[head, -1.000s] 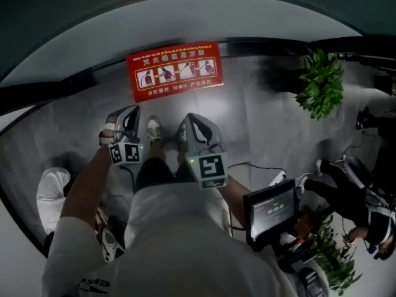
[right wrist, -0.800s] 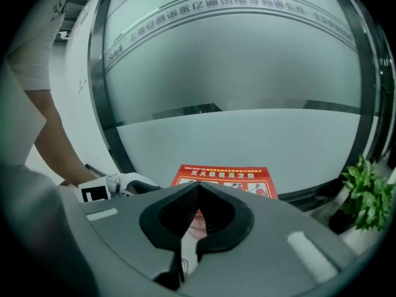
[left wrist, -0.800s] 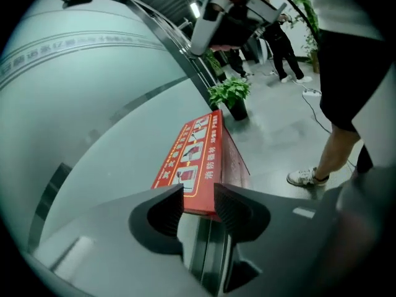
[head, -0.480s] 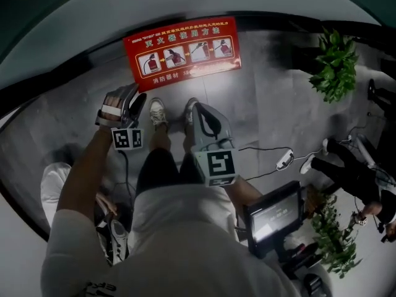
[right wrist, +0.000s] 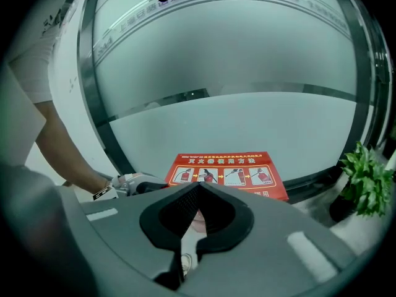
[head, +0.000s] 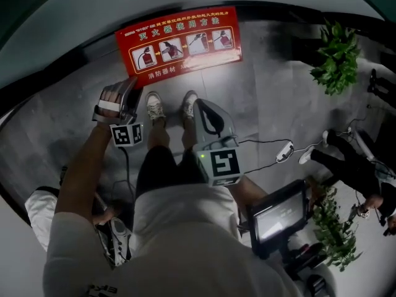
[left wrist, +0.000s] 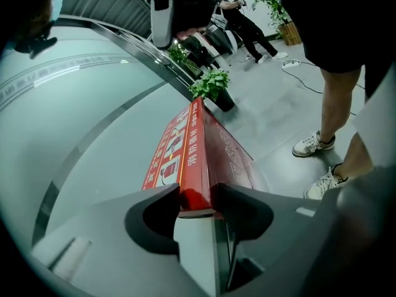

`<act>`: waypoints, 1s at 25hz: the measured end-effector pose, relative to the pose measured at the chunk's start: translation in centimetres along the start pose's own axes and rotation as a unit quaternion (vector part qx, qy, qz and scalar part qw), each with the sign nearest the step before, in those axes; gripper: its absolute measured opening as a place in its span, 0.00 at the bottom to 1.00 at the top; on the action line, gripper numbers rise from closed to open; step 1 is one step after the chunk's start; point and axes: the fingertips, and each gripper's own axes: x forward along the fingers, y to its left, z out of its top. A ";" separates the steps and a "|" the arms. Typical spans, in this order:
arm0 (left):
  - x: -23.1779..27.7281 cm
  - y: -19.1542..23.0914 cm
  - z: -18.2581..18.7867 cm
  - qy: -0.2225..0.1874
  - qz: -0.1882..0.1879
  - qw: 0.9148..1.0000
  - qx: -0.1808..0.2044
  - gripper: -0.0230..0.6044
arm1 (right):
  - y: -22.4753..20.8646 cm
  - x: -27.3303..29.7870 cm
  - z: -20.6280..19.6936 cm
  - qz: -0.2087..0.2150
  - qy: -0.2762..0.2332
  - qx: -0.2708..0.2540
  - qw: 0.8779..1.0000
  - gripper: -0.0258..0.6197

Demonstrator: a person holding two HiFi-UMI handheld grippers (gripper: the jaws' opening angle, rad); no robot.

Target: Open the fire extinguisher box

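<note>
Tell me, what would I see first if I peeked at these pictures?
The bright red box with picture instructions on its lid, on the grey floor against the frosted glass wall. The left gripper has just been closing its jaws on the lid's edge. A leafy green plant stands further right along the wall.

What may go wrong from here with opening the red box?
The left gripper, whose jaws have just been closing, pinches only the narrow end edge of the red box, so it may slip off. The box's top, once lifted, could strike the glass wall right behind it.
</note>
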 end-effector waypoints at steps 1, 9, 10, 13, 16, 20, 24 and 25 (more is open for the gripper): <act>-0.1 0.0 0.0 0.001 -0.001 1.000 -0.002 0.35 | -0.1 0.0 -0.1 0.000 0.001 0.000 1.000 0.06; -1.2 1.1 0.7 -0.009 -0.005 1.000 -0.017 0.32 | -0.5 -0.5 0.0 -0.004 -0.010 0.003 1.000 0.06; -1.4 1.3 0.8 -0.010 -0.004 1.000 -0.019 0.31 | -0.5 -0.5 0.1 -0.003 -0.012 0.003 1.000 0.06; -1.9 1.7 1.1 -0.013 -0.003 1.000 -0.024 0.29 | -0.5 -0.7 0.3 -0.001 -0.013 -0.007 1.000 0.06; -2.4 2.2 1.4 -0.015 -0.002 0.999 -0.031 0.27 | -0.6 -0.8 0.7 -0.001 -0.020 -0.007 1.000 0.06; -3.3 3.4 2.0 -0.021 0.007 0.999 -0.036 0.24 | -1.1 -1.0 1.3 -0.006 -0.032 -0.008 0.999 0.06; -4.3 4.8 2.7 -0.025 0.016 0.999 -0.046 0.22 | -1.2 -1.6 2.0 -0.007 -0.039 -0.012 0.999 0.06; -4.5 5.0 2.8 -0.025 0.017 0.998 -0.049 0.21 | -1.2 -1.7 2.1 -0.006 -0.041 -0.013 0.999 0.06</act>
